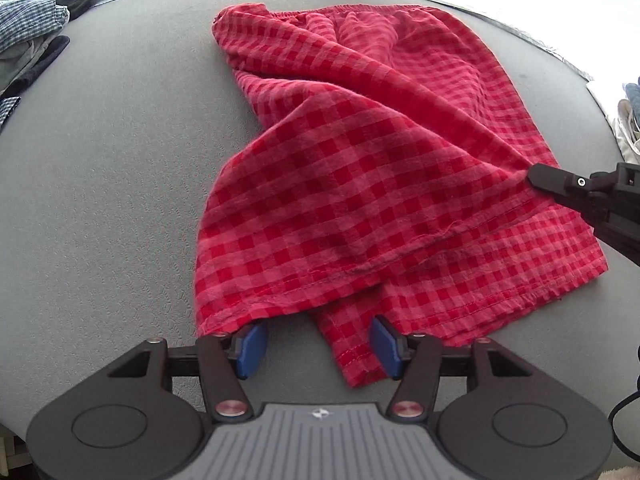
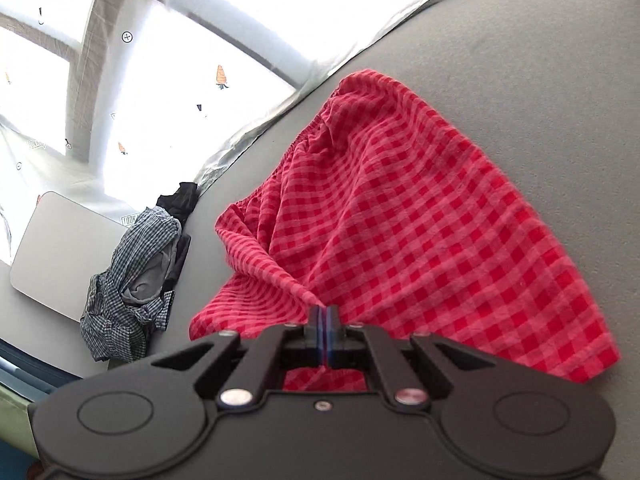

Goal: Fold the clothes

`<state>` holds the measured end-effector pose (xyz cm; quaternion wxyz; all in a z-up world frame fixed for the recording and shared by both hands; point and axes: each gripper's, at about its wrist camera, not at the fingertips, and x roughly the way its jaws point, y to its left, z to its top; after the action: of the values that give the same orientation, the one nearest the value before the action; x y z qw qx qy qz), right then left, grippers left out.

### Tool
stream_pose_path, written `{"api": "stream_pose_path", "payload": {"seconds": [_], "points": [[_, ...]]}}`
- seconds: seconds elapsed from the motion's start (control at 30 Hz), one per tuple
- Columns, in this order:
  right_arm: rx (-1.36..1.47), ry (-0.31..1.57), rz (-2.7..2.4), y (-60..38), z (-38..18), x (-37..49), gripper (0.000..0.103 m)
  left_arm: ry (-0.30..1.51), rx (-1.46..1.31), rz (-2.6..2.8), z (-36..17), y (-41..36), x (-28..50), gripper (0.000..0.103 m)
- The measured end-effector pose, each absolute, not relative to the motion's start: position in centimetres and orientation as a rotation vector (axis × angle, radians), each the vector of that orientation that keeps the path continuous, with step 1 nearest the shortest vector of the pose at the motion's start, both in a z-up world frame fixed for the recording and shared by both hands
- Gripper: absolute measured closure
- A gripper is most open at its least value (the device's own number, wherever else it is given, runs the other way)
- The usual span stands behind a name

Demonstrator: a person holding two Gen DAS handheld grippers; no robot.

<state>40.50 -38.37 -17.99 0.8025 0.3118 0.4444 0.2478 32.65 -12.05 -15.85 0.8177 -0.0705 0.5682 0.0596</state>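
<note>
The red checked shorts (image 1: 372, 168) lie rumpled on the grey worktop (image 1: 104, 184), with the gathered waistband at the far end near the worktop's back edge and the hemmed leg openings toward the near side. The cloth is twisted, with diagonal folds running across it, and one leg overlaps the other.

The left gripper (image 1: 316, 346) points steeply down at the near hem. Its two blue fingers (image 1: 252, 346) stand apart, released, with a strip of the hem lying on the worktop between them. The left finger sits just at the corner of one leg hem and the right finger beside the other strip of cloth; neither presses the fabric.

The right gripper (image 2: 325, 320) is clenched on a pinch of the shorts at their right side. In the right wrist view the fingers meet with red cloth drawn into a peak between them and more cloth showing underneath the mechanism. In the left wrist view its black tip meets the fabric at the right edge, and creases fan out from that spot.

A heap of other clothes (image 2: 132, 276), blue-and-white checked with grey and black pieces, lies well apart at the worktop's far left edge. A flat grey board (image 2: 60, 240) lies just beyond the heap.
</note>
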Motion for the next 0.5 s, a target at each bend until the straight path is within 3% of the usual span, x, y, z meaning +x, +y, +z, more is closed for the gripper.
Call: {"api": "stream_pose_path", "payload": {"seconds": [0.5], "points": [[0.624,0.845,0.308,-44.9,-17.3,39.1,0.101,1.233,-0.155,0.140,-16.4,-12.6,31.3,0.039]]}}
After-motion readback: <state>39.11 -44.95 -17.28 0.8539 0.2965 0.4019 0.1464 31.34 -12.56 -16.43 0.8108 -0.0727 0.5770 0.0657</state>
